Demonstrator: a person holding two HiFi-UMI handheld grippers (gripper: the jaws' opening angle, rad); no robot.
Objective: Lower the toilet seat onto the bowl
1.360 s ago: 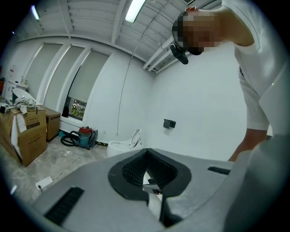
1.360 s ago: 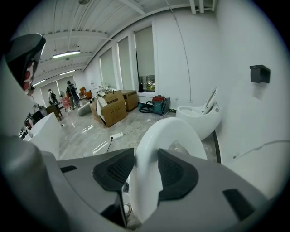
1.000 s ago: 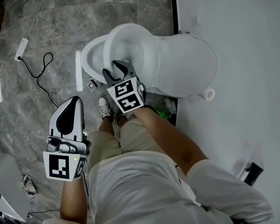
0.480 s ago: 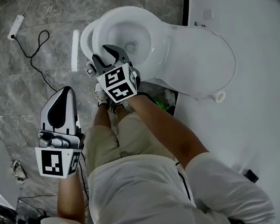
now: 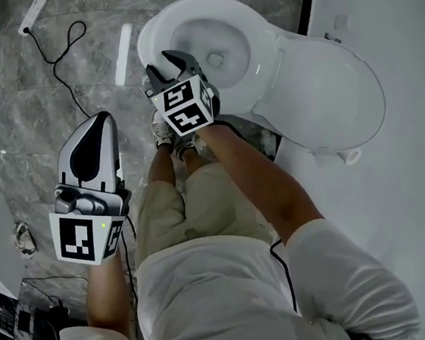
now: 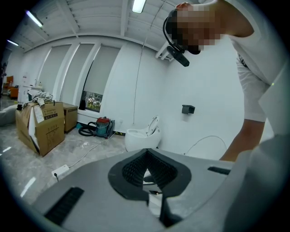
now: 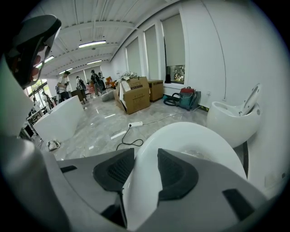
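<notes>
The white toilet seat lies over the bowl, their outlines nearly matching in the head view. The lid stands open behind it, towards the white wall. My right gripper is shut on the near rim of the seat. In the right gripper view the seat's white rim fills the gap between the dark pads of that gripper. My left gripper hangs apart over the floor at the left, shut on nothing; its pads meet in the left gripper view.
A power strip with a black cable lies on the grey marble floor. The person's shoes stand just before the bowl. Farther off are another toilet, cardboard boxes and a red vacuum.
The seat has come down with my right gripper: earlier it stood offset from the bowl, now the two line up. The left gripper has kept its place.
</notes>
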